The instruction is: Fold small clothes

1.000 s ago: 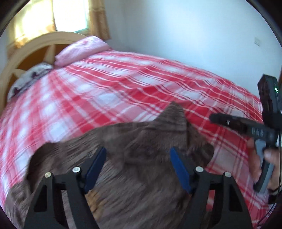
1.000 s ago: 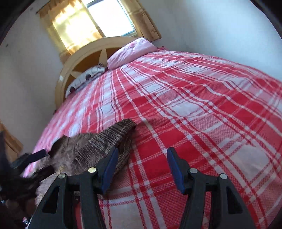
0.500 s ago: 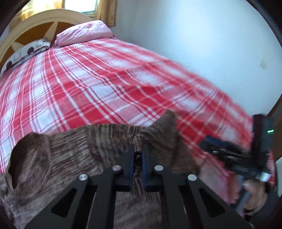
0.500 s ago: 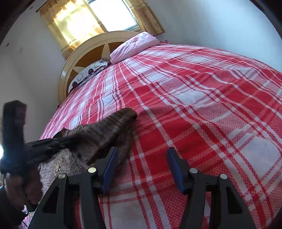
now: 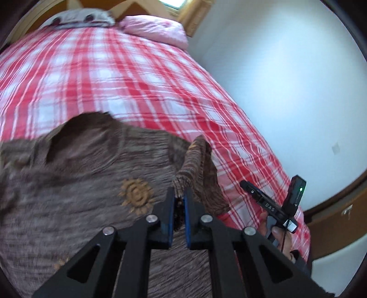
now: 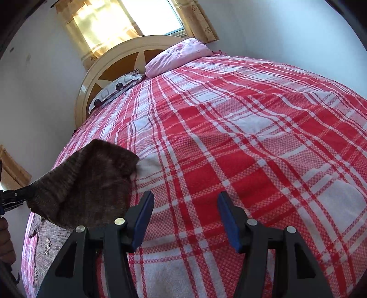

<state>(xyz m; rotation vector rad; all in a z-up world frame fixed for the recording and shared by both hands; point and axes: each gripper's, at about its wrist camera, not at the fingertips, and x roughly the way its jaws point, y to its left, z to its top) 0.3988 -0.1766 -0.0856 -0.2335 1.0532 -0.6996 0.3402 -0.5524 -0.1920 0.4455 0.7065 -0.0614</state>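
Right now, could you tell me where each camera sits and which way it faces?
Left wrist: on the left gripper, looking along shut fingers pinching the brown garment, toward the headboard; the right gripper and its hand show at right.
Right wrist: on the right gripper, open over the plaid bedspread, facing the window; the left gripper shows at left.
Shared: garment, bedspread, pink pillow.
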